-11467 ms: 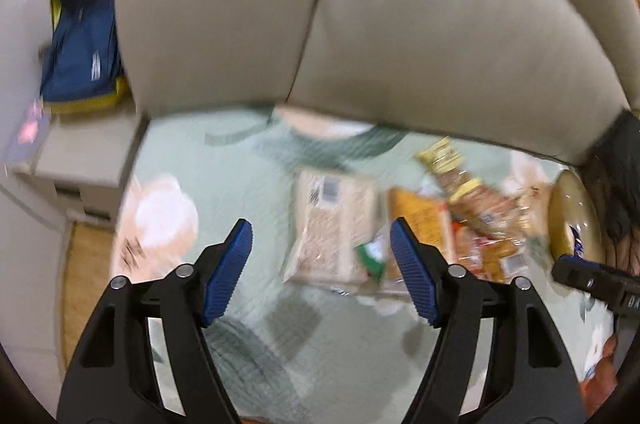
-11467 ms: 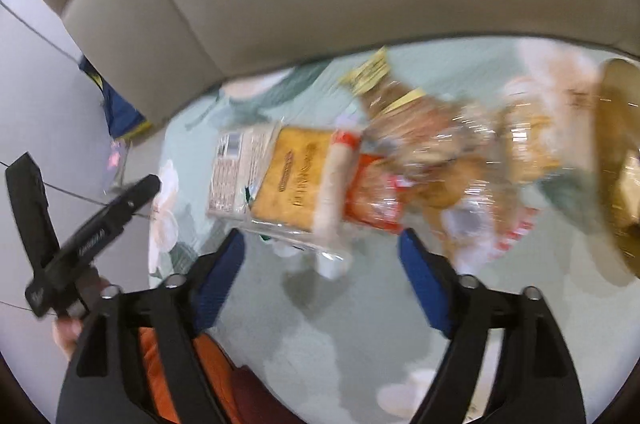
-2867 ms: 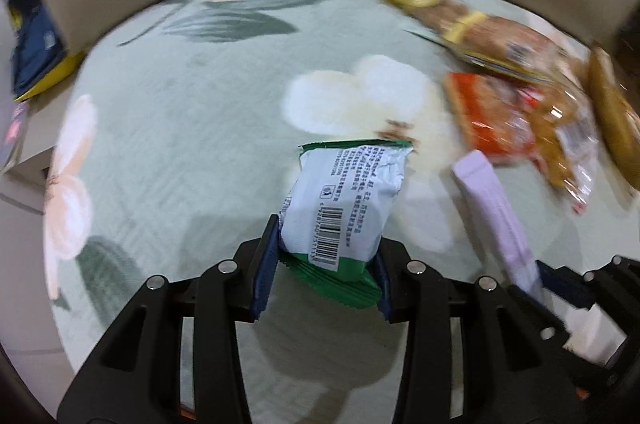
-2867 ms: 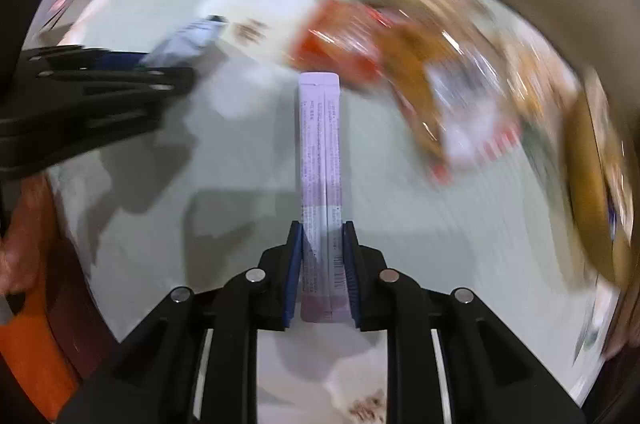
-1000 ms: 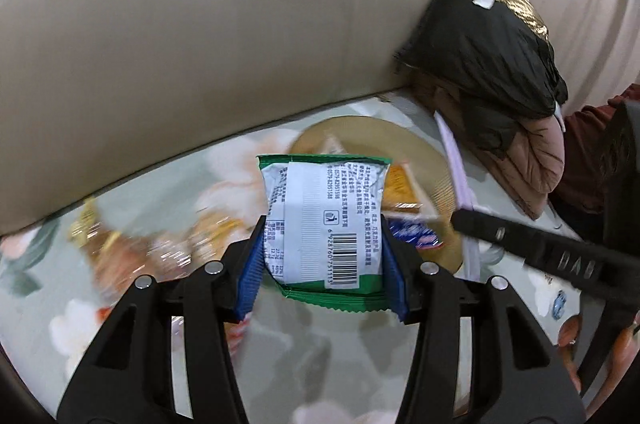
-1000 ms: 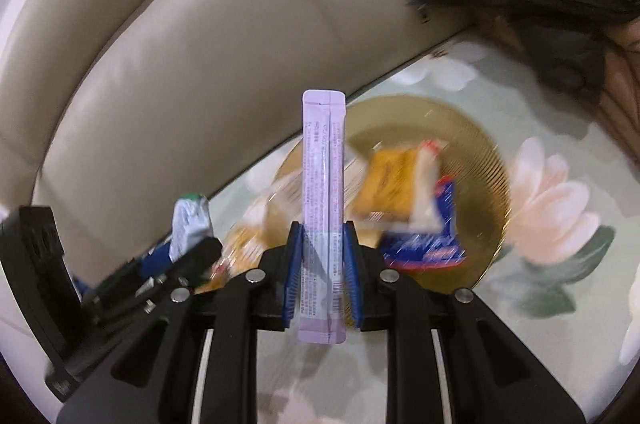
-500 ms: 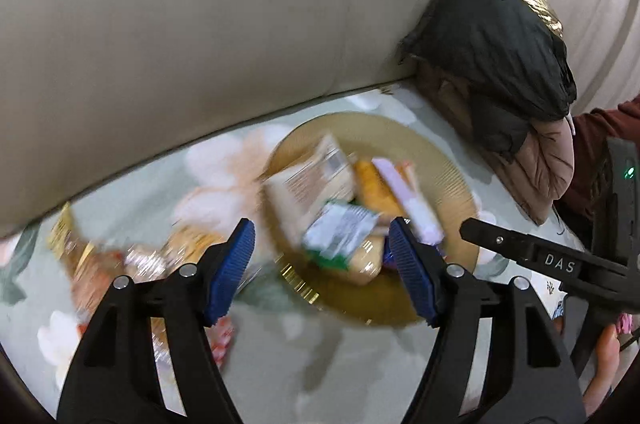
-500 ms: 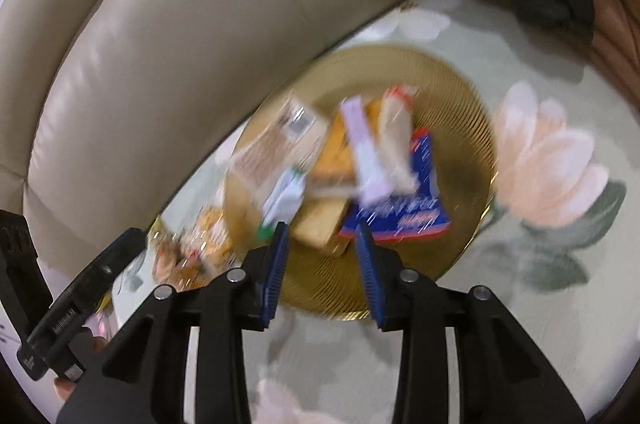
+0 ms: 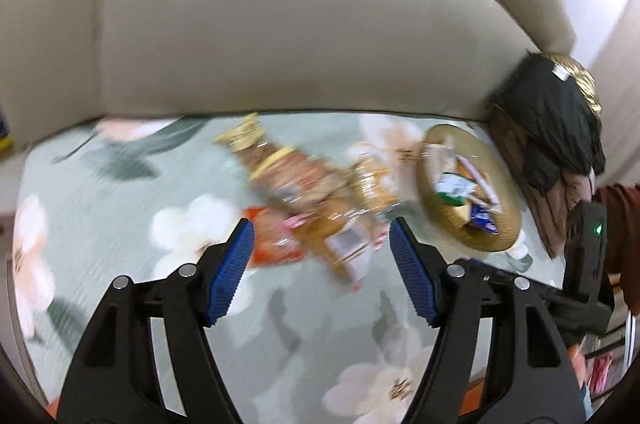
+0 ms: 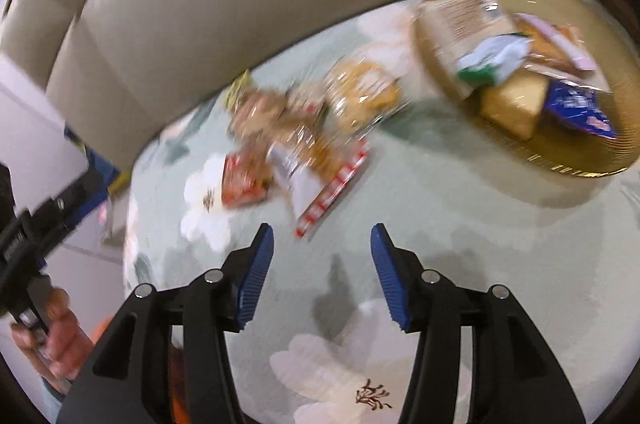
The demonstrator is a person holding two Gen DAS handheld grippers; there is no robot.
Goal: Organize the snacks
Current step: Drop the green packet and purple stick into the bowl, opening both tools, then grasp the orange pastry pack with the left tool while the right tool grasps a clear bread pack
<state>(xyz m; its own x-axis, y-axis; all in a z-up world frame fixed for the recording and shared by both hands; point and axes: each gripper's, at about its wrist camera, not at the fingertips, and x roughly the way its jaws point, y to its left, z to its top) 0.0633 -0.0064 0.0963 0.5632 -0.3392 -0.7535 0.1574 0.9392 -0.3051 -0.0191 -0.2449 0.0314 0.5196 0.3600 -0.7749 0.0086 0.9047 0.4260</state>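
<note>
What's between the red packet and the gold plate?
In the right wrist view, a blurry heap of clear-wrapped snacks lies between the red packet and the gold plate, then a bare strip of flowery cloth.

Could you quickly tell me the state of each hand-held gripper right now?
Left hand-held gripper: open, holding nothing.
Right hand-held gripper: open, holding nothing.

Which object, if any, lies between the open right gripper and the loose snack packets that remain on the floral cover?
Nothing visible does. The right gripper is open above bare floral cover, and the loose snack packets lie just ahead of its fingertips. The gold plate, already holding snacks, sits off to the right, clear of that path.
</note>
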